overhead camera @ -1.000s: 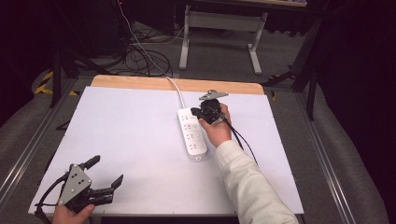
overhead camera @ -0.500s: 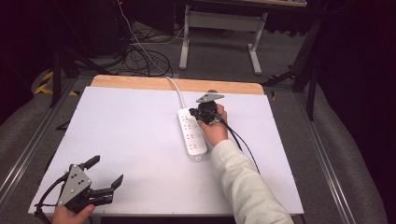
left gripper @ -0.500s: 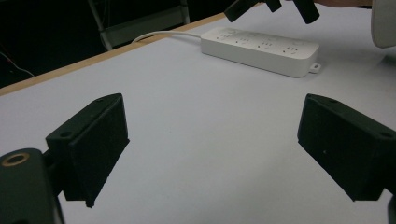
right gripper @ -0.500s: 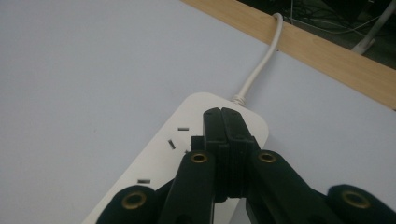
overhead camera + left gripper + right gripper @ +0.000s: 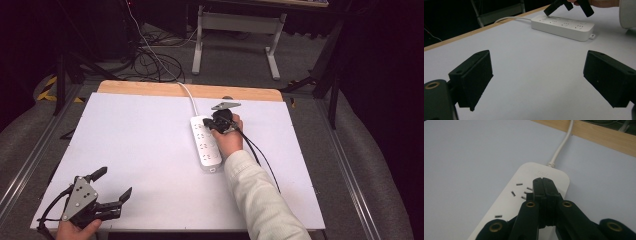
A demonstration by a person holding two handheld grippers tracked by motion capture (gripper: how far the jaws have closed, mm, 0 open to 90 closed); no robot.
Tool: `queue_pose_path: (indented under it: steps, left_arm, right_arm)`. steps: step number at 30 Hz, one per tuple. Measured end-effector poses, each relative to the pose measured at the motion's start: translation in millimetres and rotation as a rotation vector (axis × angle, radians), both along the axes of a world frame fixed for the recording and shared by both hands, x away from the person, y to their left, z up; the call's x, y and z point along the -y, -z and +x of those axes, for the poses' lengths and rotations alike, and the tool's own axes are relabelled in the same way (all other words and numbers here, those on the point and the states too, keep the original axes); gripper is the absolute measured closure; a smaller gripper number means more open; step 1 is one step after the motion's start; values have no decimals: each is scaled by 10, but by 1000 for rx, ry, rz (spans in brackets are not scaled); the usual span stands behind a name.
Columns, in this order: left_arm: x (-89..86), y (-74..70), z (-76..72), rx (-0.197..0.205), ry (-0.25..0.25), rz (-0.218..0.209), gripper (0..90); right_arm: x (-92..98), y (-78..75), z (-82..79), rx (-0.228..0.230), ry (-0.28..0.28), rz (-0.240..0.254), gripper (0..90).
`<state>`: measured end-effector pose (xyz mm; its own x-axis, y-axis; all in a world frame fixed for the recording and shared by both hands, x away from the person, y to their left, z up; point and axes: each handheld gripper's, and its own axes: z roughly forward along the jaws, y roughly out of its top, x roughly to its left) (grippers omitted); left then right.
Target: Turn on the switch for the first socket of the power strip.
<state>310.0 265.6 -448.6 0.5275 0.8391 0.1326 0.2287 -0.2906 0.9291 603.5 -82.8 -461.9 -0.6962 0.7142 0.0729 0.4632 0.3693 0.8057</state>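
Observation:
A white power strip [image 5: 205, 145] lies right of the middle of the white table [image 5: 125, 140], its cord [image 5: 187, 92] running off the far edge. My right gripper [image 5: 208, 125] is shut, with nothing visible between the jaws. Its tip rests at or just above the strip's far end [image 5: 509, 202], beside the last socket's slots; the right gripper view shows the closed tip [image 5: 542, 181]. My left gripper [image 5: 114, 182] stands open over bare table at the near left corner. From the left gripper [image 5: 537, 85] the strip [image 5: 564, 25] lies well ahead, with the right gripper [image 5: 547, 12] on it.
A wooden strip [image 5: 150, 89] borders the table's far edge. Beyond it, cables [image 5: 155, 55] lie on the floor near a grey metal stand [image 5: 235, 30]. A black cable [image 5: 260, 155] trails from the right gripper across the table's right side.
The right gripper has sunk a little onto the far end of the power strip. The left gripper has stayed in place.

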Motion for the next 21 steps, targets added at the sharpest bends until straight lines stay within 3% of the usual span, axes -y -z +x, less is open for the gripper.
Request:
queue_pose_path:
  steps: [21]
  left_arm:
    - [0,-1,-1,0,-3,1,94]
  right_arm:
    - [-36,17,-19,51,-8,-76,900]
